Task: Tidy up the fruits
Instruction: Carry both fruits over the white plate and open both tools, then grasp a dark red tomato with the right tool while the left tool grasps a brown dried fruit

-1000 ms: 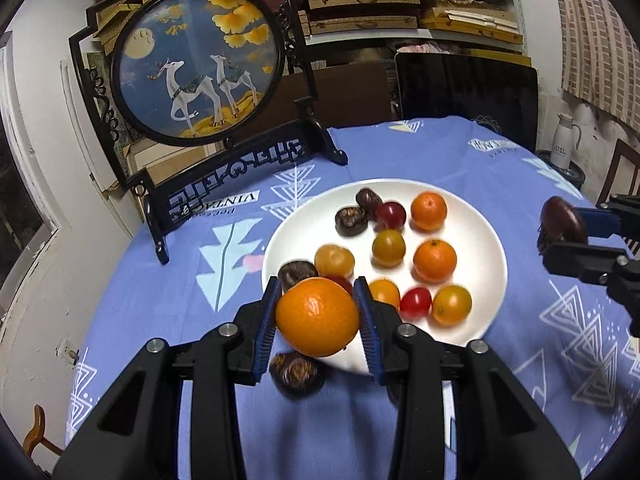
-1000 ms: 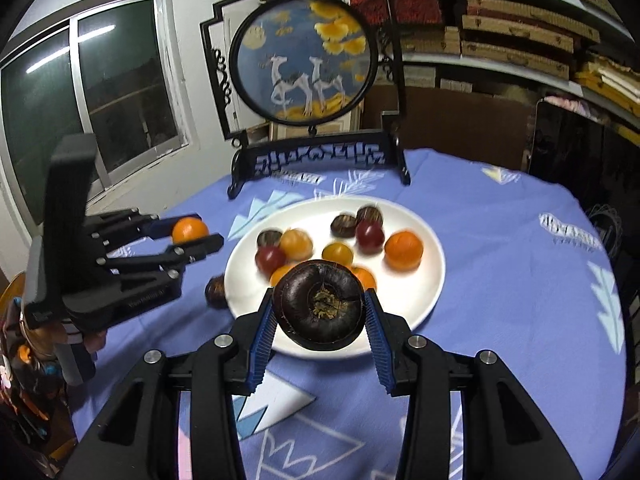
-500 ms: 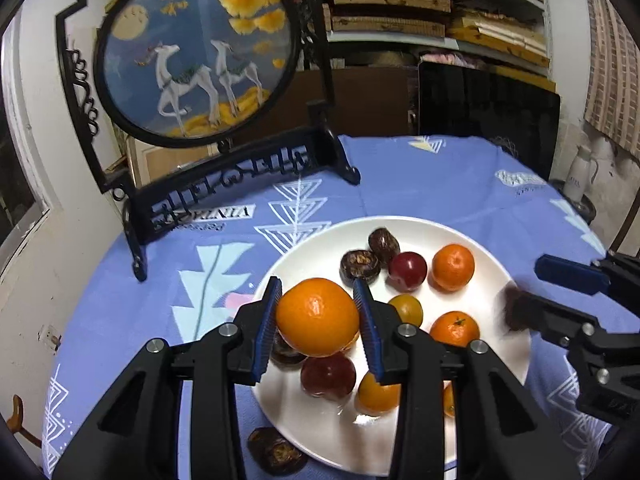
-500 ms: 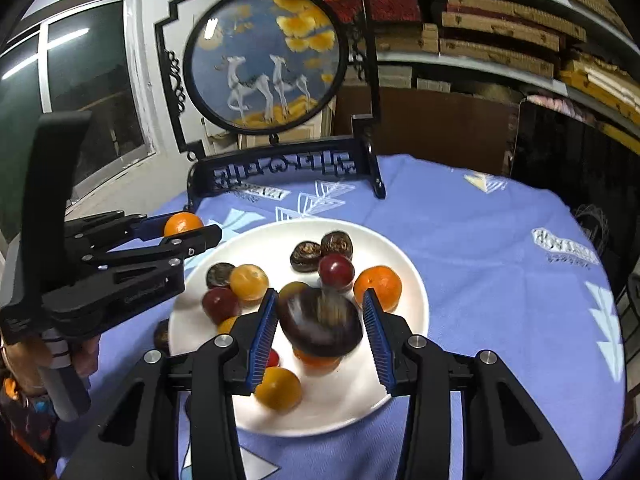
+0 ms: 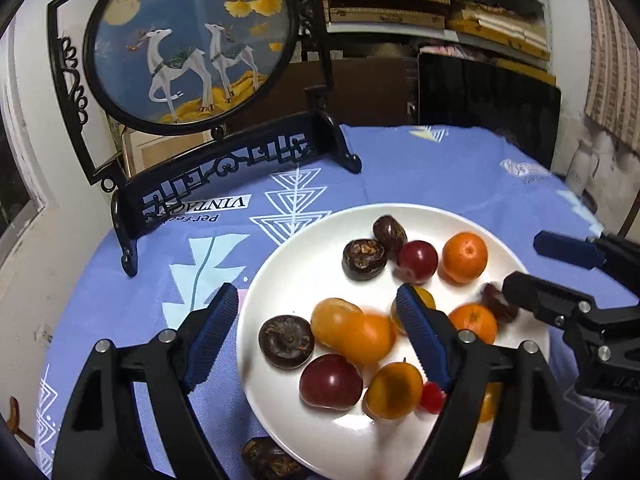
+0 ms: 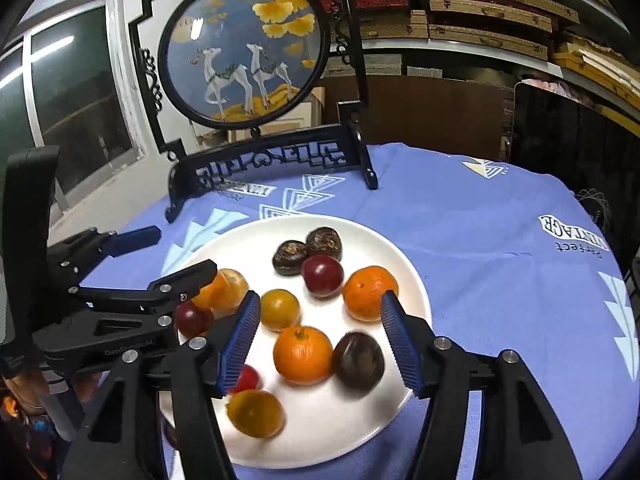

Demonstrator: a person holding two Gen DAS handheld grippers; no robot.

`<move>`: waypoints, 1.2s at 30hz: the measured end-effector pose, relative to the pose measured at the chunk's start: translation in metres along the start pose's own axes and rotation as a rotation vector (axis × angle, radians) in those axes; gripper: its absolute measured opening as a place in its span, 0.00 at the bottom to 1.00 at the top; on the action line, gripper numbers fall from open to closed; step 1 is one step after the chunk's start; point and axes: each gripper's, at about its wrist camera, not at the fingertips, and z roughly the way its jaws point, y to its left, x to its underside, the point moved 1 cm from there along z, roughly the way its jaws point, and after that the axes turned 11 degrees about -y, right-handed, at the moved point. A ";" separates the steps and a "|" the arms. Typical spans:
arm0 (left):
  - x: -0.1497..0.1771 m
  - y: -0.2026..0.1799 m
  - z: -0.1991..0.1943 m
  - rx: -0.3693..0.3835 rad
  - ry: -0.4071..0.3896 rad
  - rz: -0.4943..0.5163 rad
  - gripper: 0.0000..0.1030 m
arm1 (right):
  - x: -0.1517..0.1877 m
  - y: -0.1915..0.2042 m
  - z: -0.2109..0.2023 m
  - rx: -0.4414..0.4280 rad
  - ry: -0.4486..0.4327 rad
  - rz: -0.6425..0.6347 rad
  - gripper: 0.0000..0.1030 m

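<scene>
1. My left gripper (image 5: 316,332) has just been opening and its jaws now stand wide apart, the blue pads gripping nothing
2. The orange (image 5: 366,340) lies blurred on the white plate (image 5: 304,256) between those open pads, nearer the right one and clear of both, touching a yellow-orange fruit (image 5: 330,318) on its far left side
3. Just left of the orange, still between my left pads, sits a dark brown fruit (image 5: 286,342); nearer to me lie a dark red plum (image 5: 331,380) and a yellow fruit (image 5: 394,390), with a small red one (image 5: 432,396) tucked against my right pad
4. My right gripper (image 6: 316,336) has also just been opening; its jaws are well parted and hold nothing
5. The dark round fruit (image 6: 358,360) rests blurred on the plate between my right gripper's pads, close to the right pad but not touching it, and just beside a tangerine (image 6: 303,354) on its left
6. Beyond my right fingertips lie a second tangerine (image 6: 368,292), a red plum (image 6: 322,275) and two dark brown fruits (image 6: 308,250) at the far part of the plate
7. One more dark fruit (image 5: 268,460) lies off the plate on the blue tablecloth (image 5: 420,176), below and between my left gripper's arms
8. Past the plate, ahead of both grippers, stands a black framed screen with two white deer (image 5: 188,48)
</scene>
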 end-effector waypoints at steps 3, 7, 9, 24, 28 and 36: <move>-0.005 0.015 -0.011 0.000 -0.019 -0.046 0.77 | 0.000 0.004 -0.012 -0.036 -0.017 0.029 0.64; 0.002 0.040 -0.030 -0.004 -0.023 -0.106 0.83 | 0.013 0.016 -0.037 -0.065 -0.009 0.010 0.67; 0.012 0.050 -0.042 -0.024 -0.017 -0.092 0.84 | 0.030 0.025 -0.051 -0.094 0.025 -0.009 0.67; 0.095 0.073 -0.116 -0.032 0.029 0.112 0.86 | 0.101 0.112 -0.016 -0.060 0.274 -0.113 0.59; 0.102 0.073 -0.117 -0.019 0.037 0.127 0.87 | 0.101 0.116 -0.002 -0.008 0.277 -0.130 0.46; 0.102 0.055 -0.094 0.037 0.065 0.148 0.87 | 0.103 0.099 -0.043 -0.044 0.244 -0.162 0.40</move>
